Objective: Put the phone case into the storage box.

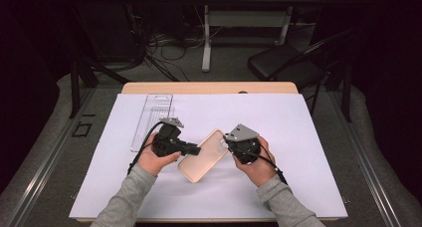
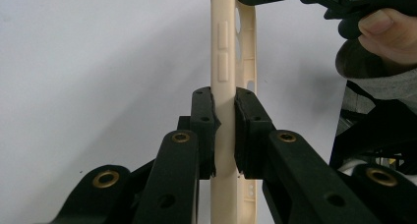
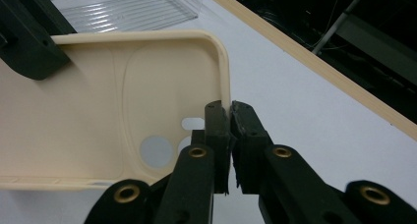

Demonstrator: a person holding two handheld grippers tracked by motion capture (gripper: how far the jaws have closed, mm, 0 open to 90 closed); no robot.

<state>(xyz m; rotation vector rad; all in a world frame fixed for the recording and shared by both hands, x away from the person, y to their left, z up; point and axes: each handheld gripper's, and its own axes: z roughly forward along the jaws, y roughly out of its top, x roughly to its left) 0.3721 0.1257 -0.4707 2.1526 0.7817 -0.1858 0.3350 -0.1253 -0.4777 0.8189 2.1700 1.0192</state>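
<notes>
A beige phone case point(image 1: 203, 156) lies slantwise over the white sheet, held between both grippers. My left gripper point(image 1: 193, 149) is shut on its long left side wall. In the left gripper view the case point(image 2: 223, 47) runs edge-on up the frame, and the left gripper point(image 2: 224, 94) pinches the side that carries the button bumps. My right gripper point(image 1: 229, 145) is shut on the case's upper right end. In the right gripper view the case point(image 3: 162, 86) shows its hollow inside with camera cutouts, and the right gripper point(image 3: 230, 107) clamps its rim near a rounded corner.
A clear plastic packaging tray point(image 1: 152, 120) lies at the back left of the white sheet point(image 1: 298, 137); it is also in the right gripper view point(image 3: 133, 10). The wooden table edge point(image 1: 209, 87) runs along the back. A black chair point(image 1: 283, 62) stands beyond the table.
</notes>
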